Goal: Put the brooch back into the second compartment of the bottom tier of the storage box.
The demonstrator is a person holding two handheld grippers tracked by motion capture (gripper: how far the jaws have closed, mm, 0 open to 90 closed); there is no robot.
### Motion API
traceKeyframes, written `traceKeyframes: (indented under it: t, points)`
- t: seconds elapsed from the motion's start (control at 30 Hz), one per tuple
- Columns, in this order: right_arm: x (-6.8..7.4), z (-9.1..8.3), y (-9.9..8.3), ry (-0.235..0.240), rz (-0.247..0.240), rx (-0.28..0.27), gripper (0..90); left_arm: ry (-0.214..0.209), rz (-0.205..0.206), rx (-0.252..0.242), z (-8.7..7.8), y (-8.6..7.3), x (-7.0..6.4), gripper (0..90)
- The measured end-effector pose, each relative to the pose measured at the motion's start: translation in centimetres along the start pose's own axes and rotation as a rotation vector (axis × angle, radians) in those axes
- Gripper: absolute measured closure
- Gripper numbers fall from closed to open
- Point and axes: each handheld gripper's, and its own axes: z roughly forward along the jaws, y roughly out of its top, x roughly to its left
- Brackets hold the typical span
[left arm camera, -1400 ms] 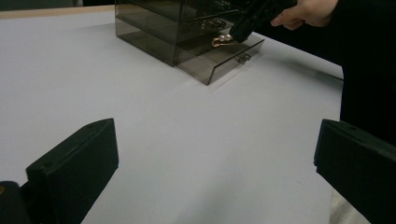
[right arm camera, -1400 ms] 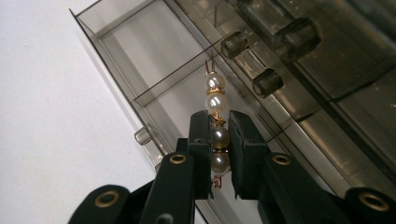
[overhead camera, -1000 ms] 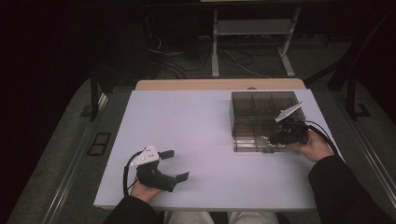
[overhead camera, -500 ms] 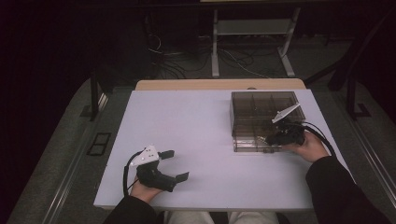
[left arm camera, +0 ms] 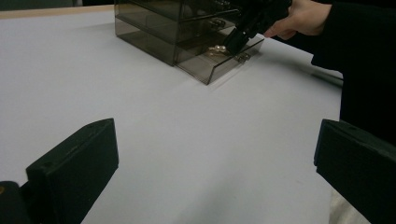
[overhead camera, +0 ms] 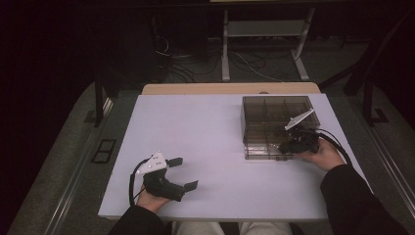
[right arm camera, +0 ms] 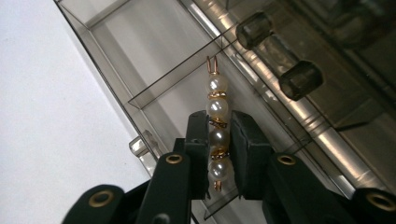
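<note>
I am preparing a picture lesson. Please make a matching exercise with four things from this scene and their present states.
Things:
1. left black two-jaw gripper
2. right black two-jaw gripper
3. gold hair clip with white pearls
4. smoky transparent plastic drawer box

States:
A. lowest drawer pulled out
B. open, holding nothing, over the white table
C. pinched between two jaws, above the drawer
D. shut on a small ornament

Pairs: 1-B, 2-D, 3-C, 4-A

Right claw (overhead camera: 283,145) lower, nearer drawer (left arm camera: 219,58).
</note>
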Motion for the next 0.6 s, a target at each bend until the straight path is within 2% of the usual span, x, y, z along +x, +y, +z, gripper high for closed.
traceKeyframes:
  t: [0.27,0.6]
  points:
    - [0.4,-1.4,0.1,-0.022,0.010,-0.019,67.7,-0.004,0.001,-0.001,-0.1,0.0,-0.1,0.0]
    - [0.9,-3.4,-0.2,-0.048,0.046,-0.061,54.0,-0.004,-0.004,-0.012,-0.2,0.0,-0.1,0.0]
